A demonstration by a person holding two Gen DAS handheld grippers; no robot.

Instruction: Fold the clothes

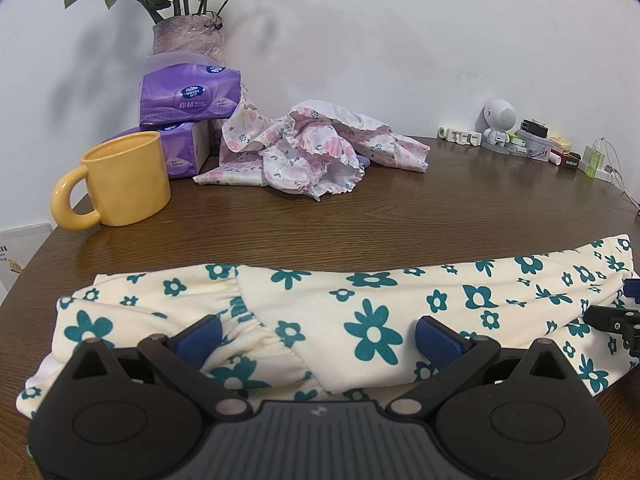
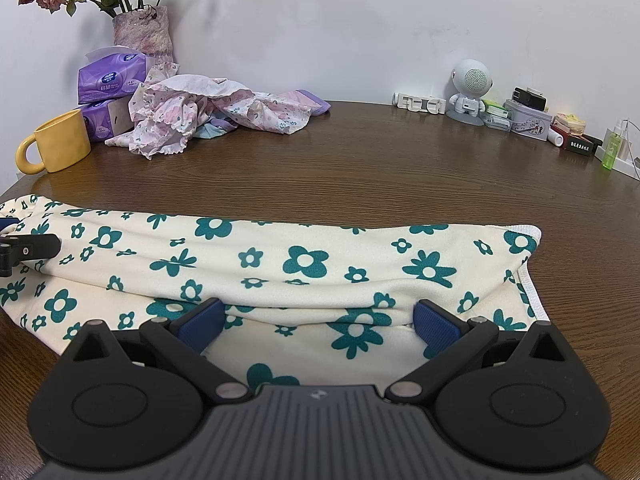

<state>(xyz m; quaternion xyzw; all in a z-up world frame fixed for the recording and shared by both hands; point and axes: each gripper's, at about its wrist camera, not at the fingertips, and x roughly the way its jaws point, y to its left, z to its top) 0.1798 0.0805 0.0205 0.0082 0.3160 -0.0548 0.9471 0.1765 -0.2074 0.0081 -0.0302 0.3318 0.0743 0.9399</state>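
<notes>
Jaws of left gripper and right gripper spread wide over the flowered garment, gripping nothing.

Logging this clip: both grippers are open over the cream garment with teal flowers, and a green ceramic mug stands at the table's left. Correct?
Not quite. The ceramic mug is yellow, as the left wrist view shows. Both the left gripper and right gripper are open over the cream garment with teal flowers.

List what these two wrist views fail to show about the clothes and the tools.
- Green-flowered garment: its near edge is hidden behind the left tool in the left wrist view and behind the right tool in the right wrist view.
- Its garment type: unclear, since it lies folded over.
- Pink floral pile: too crumpled to count pieces.
- Labels on the small boxes: too small to read.
</notes>
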